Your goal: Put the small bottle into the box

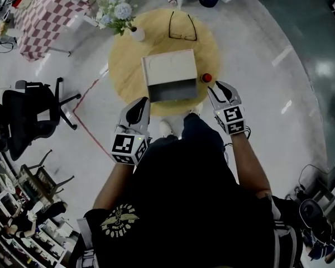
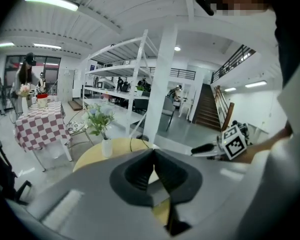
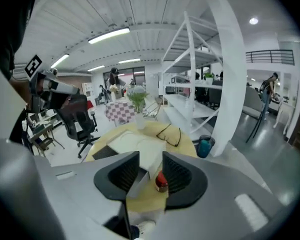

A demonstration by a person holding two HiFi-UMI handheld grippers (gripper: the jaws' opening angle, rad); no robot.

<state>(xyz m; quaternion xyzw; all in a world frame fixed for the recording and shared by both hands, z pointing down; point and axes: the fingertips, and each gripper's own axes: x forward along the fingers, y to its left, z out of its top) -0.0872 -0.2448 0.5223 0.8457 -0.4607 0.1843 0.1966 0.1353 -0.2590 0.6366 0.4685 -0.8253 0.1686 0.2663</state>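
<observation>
The small bottle with a red cap stands on the round yellow table, just right of the box. The box has a pale top and a dark near part. My right gripper hovers close behind the bottle, at the table's near right edge. In the right gripper view its jaws stand open, and the bottle shows beyond the gap, apart from both pads. My left gripper is at the near edge, left of the box. Its jaws meet at the tips with nothing between them.
A white vase with flowers and a pair of glasses lie on the far side of the table. A black office chair stands on the floor to the left. A checked table is far left and a blue bin beyond the table.
</observation>
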